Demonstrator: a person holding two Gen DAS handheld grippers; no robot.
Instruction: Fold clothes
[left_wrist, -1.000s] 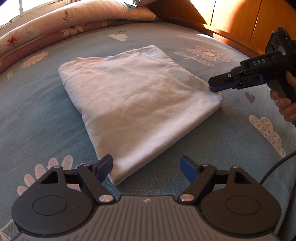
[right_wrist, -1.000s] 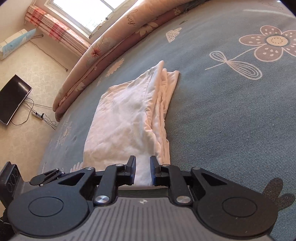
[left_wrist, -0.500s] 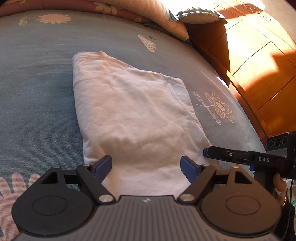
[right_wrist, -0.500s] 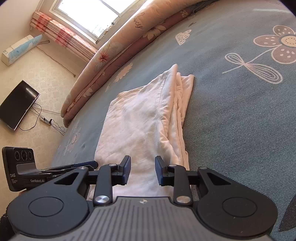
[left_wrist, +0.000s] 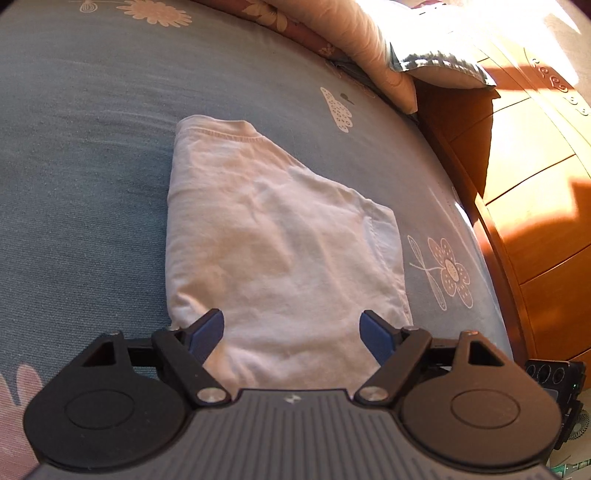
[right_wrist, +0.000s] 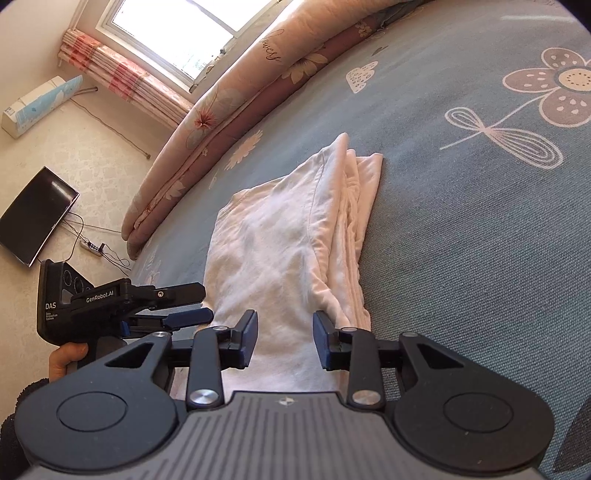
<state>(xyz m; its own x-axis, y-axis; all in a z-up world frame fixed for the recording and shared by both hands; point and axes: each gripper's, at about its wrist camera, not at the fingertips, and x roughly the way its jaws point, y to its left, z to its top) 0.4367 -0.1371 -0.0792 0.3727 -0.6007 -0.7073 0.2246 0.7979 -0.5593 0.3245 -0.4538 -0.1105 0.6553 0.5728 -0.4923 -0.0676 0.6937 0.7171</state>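
A folded white garment (left_wrist: 277, 251) lies flat on the blue flowered bedsheet (left_wrist: 81, 155). My left gripper (left_wrist: 291, 328) hangs over its near end, open wide, with cloth under the gap and nothing pinched. In the right wrist view the garment (right_wrist: 288, 240) runs away from me, its layered edges stacked along the right side. My right gripper (right_wrist: 285, 332) sits over the near end with its jaws opening; the pads stand apart from the cloth. The left gripper (right_wrist: 203, 303) shows at the left in a person's hand (right_wrist: 64, 360), beside the garment's left edge.
A rolled pink floral quilt (right_wrist: 229, 96) lines the bed's far side, with a pillow (left_wrist: 443, 66) at its end. An orange wooden headboard (left_wrist: 535, 192) borders the bed. Beyond the bed are a window (right_wrist: 192, 33), a dark screen (right_wrist: 37, 214) and a power strip (right_wrist: 90, 246).
The left gripper has swung round the garment and rolled, now looking along its length beside the right gripper. The right gripper's jaws have widened over the near end.
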